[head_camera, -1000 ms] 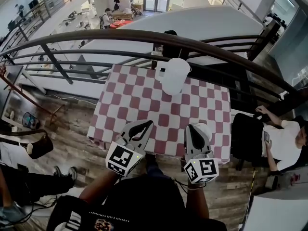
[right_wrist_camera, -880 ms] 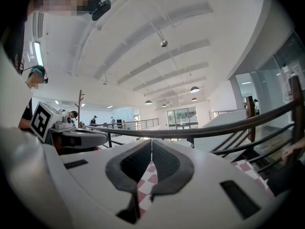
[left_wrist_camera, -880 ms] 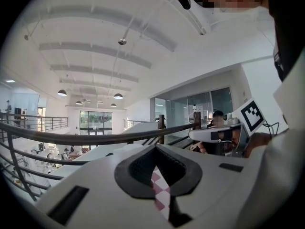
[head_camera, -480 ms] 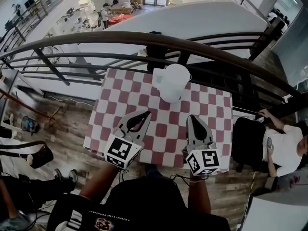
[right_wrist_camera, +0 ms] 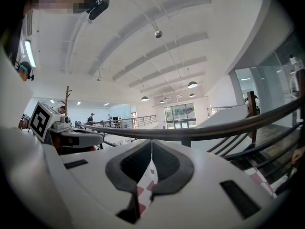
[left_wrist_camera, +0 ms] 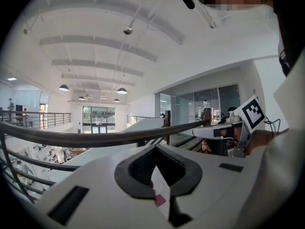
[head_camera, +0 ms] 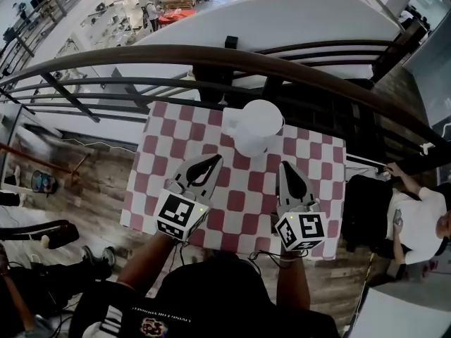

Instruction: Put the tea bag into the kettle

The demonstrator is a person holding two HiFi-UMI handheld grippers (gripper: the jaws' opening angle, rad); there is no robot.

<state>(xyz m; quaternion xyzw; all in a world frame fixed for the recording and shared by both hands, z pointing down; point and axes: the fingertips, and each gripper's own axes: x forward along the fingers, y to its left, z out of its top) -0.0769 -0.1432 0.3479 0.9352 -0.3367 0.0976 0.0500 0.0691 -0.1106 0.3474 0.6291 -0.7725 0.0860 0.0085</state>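
The kettle (head_camera: 257,124) is standing upright on the checked cloth (head_camera: 239,189), white and round-topped. A dark rail (head_camera: 211,55) is running just behind it.

The left gripper (head_camera: 215,160) is hanging near the kettle, on its near left side and apart from it, tips pointing toward it. In its own view the left gripper (left_wrist_camera: 153,147) is showing its jaws meeting at the tips with nothing clamped. Only a sliver of cloth is showing through the gap behind them.

The right gripper (head_camera: 285,166) is hanging near the kettle on its near right side, also clear of it. In its own view the right gripper (right_wrist_camera: 151,142) is holding its jaws pressed together on nothing, with red and white checks showing through the slit.

The two grippers are lying side by side, each with its marker cube (head_camera: 180,215) turned toward the person, farther from the kettle than the jaws. A seated person (head_camera: 416,220) is sitting well to the right of the kettle, beyond the cloth's edge.
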